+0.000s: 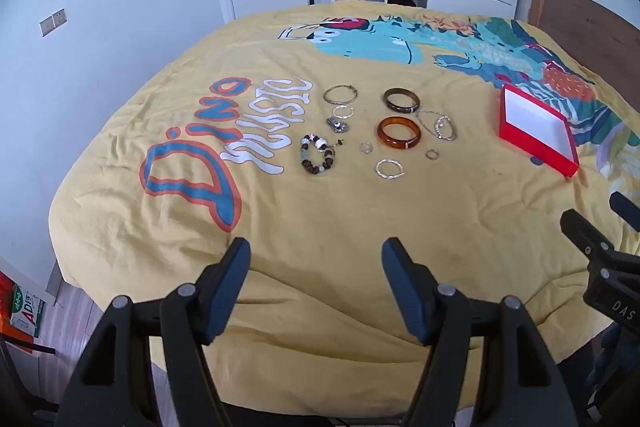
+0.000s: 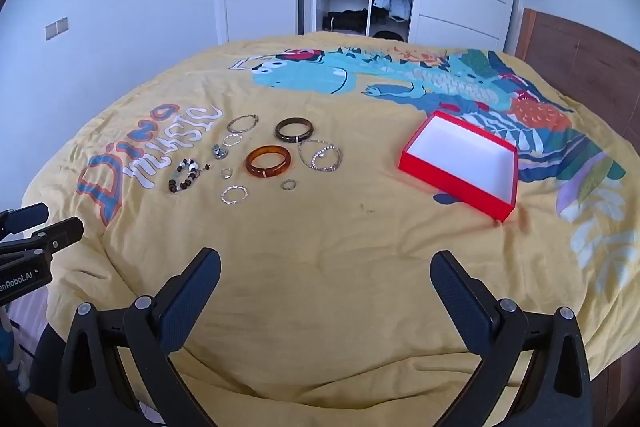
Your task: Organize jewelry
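Left gripper (image 1: 316,257) wide open, nothing between the jaws, black plastic arms with dark textured pads, angled down over the near edge of the bed. Right gripper (image 2: 326,269) also spread wide and empty, same black build with ribbed pads, tilted down over the near bedspread; each gripper's tip shows at the edge of the other's view. Bedspread (image 2: 340,247) is soft yellow cloth, wrinkled, printed with a teal dinosaur and "Dino music" lettering. Jewelry lies loose in a cluster mid-bed, well apart from both grippers: amber bangle (image 2: 268,161), glossy, translucent, thick round; dark bangle (image 2: 294,129) just beyond it, brown, smooth; thin metal hoop (image 2: 242,123) far left; chain bracelet (image 2: 321,155) right of the amber one, sparkly links in a loose oval; beaded bracelet (image 2: 185,180) on the left, wood and white beads, uneven; small twisted silver hoop (image 2: 233,194) nearest; two tiny rings (image 2: 288,184), one either side of it. Red box (image 2: 460,163) to the right of the cluster, rectangular cardboard, shallow, white inside, empty, open top up.
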A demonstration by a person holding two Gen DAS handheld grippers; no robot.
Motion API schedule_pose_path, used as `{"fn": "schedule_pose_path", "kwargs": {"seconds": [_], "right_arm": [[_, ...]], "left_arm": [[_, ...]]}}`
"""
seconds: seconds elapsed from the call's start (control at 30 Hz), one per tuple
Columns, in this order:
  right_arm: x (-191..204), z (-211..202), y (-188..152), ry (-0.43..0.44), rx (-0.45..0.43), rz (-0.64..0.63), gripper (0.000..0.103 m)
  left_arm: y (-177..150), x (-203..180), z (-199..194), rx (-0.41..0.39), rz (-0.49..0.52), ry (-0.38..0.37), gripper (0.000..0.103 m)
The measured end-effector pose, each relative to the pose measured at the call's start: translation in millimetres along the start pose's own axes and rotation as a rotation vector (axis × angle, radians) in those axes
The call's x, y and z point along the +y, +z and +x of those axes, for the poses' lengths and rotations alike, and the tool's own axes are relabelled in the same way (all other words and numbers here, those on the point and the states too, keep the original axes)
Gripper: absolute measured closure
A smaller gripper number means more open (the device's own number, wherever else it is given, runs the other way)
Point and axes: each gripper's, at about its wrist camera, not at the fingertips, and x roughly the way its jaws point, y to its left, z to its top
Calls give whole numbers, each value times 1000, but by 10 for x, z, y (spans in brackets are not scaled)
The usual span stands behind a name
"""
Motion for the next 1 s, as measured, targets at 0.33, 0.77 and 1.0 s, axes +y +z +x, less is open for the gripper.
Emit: {"fn": "schedule_pose_path", "kwargs": {"seconds": [0.33, 0.77, 1.0], "right_arm": [[-3, -140, 50, -3, -7, -1, 0], [-28, -136, -10, -21, -3, -18, 0], [8, -76, -40, -19, 6, -24, 0]], "left_arm": [[-17, -44, -94, -14, -14, -17, 36], [-29, -98, -49, -19, 4, -26, 36], [-41, -91, 25, -2, -2, -35, 36]]}}
